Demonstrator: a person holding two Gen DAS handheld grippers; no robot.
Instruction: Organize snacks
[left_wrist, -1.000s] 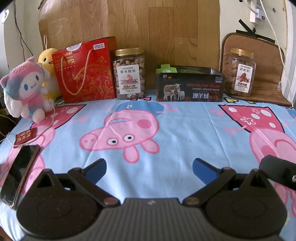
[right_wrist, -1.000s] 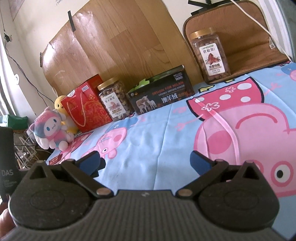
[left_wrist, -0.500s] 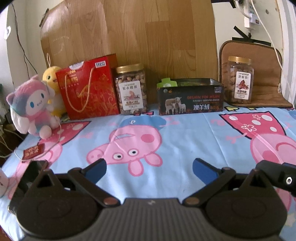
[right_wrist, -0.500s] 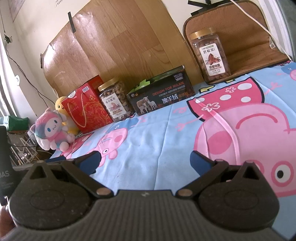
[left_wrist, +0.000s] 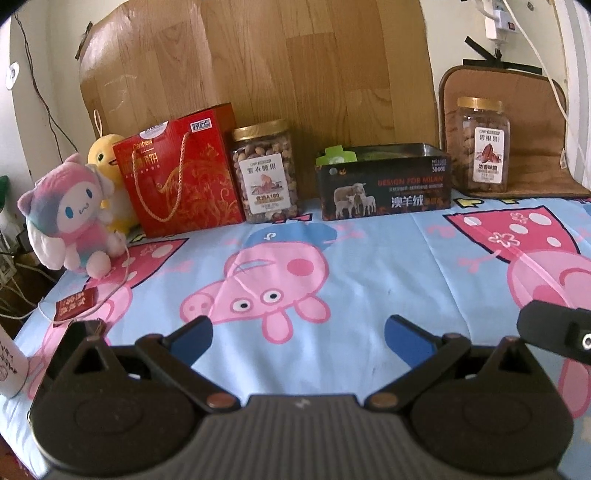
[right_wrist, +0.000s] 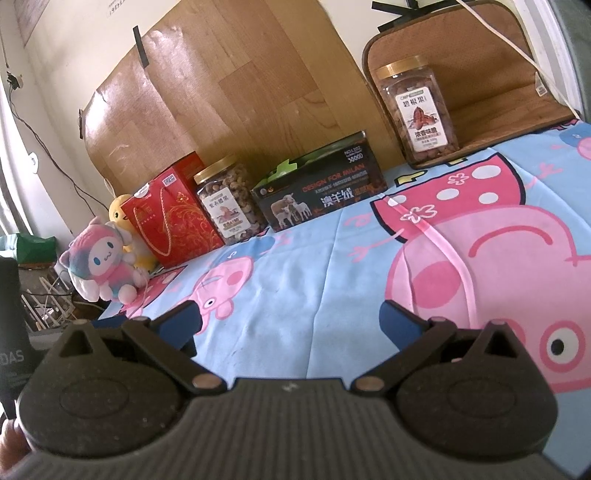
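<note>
Risen and pulled back, my left claw (left_wrist: 297, 338) now hides the phone; both claws gape wide, holding nothing.

Left view: cashew jar (left_wrist: 265, 170) stands upright between red gift bag (left_wrist: 177, 177) and dark tin (left_wrist: 384, 182), whose long axis runs along the wall. Right view: my right claw (right_wrist: 290, 319) hovers over the bed sheet (right_wrist: 314, 277); the pecan jar (right_wrist: 419, 110) stands upright, well apart. I judge a level approach, gripping its flat sides, works best.

Ahead of me, upright against the board: red gift box (left_wrist: 180, 173), cashew jar (left_wrist: 265, 171), black tin (left_wrist: 384, 181), pecan jar (left_wrist: 480, 144) apart.
</note>
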